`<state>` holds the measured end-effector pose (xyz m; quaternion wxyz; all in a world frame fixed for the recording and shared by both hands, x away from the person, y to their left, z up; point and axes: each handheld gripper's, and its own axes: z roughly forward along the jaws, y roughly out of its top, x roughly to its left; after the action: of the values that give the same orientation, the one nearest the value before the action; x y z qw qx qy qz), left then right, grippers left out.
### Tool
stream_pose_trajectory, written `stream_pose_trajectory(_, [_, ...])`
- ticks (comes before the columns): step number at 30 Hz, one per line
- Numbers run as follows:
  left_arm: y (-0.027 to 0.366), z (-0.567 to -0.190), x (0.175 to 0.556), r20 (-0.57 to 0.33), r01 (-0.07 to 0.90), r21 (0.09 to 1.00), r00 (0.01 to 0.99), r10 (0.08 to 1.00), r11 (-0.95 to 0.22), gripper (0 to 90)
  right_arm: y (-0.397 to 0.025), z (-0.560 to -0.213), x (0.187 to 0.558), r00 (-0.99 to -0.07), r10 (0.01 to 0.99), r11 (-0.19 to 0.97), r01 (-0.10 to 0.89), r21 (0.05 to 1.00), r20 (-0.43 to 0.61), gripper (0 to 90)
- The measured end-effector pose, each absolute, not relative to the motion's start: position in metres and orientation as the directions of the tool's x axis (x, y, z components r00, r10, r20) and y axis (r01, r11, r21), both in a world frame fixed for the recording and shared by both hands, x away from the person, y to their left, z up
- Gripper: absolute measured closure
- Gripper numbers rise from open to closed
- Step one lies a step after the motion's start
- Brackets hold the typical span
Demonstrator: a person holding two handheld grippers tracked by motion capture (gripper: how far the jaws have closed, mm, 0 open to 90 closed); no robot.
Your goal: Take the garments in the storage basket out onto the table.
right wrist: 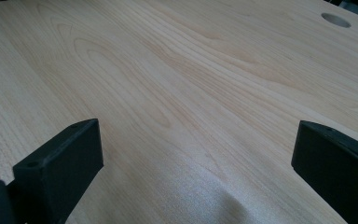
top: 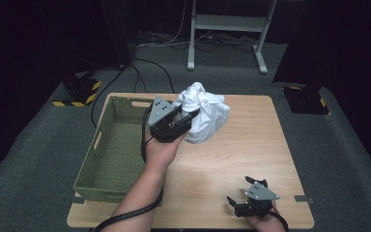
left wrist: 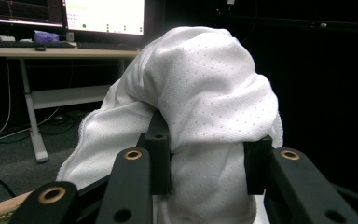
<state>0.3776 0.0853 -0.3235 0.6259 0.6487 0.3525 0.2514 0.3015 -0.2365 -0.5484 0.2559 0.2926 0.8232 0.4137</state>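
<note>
A bunched white cloth [top: 204, 114] is lifted at the back middle of the wooden table [top: 232, 159], just right of the green basket [top: 110, 153]. My left gripper [top: 186, 117] is shut on the cloth; in the left gripper view the dotted white fabric [left wrist: 200, 102] drapes over and between the two black jaws, and my left gripper [left wrist: 207, 163] pinches a fold. My right gripper [top: 241, 193] rests open near the table's front right edge. In the right gripper view its jaws stand wide apart over bare wood [right wrist: 177, 93], with nothing between them at my right gripper [right wrist: 196, 154].
The green perforated basket stands along the table's left side and looks empty. A round hole [right wrist: 335, 19] marks the tabletop. Cables and a white desk frame [top: 227, 29] lie on the grey floor beyond the table. A desk with monitors [left wrist: 74, 28] stands in the dark background.
</note>
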Motion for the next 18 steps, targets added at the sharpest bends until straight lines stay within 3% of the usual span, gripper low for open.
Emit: stream_pose_trajectory(18, [0.072,-0.348,0.384,-0.127,0.196,0.981,0.624,0.771,0.002,63.8,-0.236,-0.548,0.301,-0.700,0.691,0.488,0.268,0.831,-0.180,1.4])
